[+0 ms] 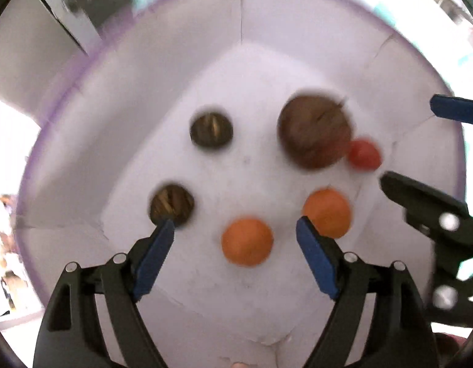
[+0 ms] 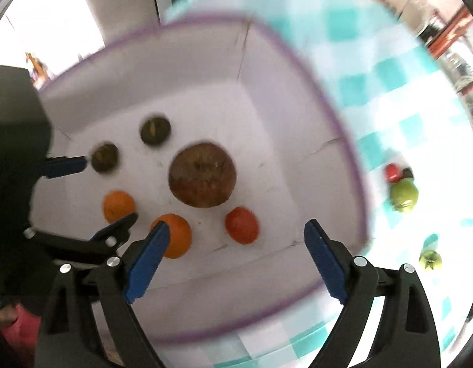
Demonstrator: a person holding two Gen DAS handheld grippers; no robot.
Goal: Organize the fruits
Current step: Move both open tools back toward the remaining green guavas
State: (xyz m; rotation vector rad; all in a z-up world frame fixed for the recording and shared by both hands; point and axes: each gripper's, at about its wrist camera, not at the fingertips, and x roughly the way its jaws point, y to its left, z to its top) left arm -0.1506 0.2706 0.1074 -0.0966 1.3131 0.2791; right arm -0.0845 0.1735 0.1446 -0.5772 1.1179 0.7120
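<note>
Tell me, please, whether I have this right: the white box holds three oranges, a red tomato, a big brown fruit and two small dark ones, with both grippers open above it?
Not quite: the white box holds two oranges, not three, as the right wrist view shows. The red tomato, big brown fruit, two small dark ones and open left gripper and right gripper are right.

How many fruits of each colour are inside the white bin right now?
Orange: 2
Red: 1
Large brown: 1
Small dark: 2
Total: 6 in the white bin
</note>
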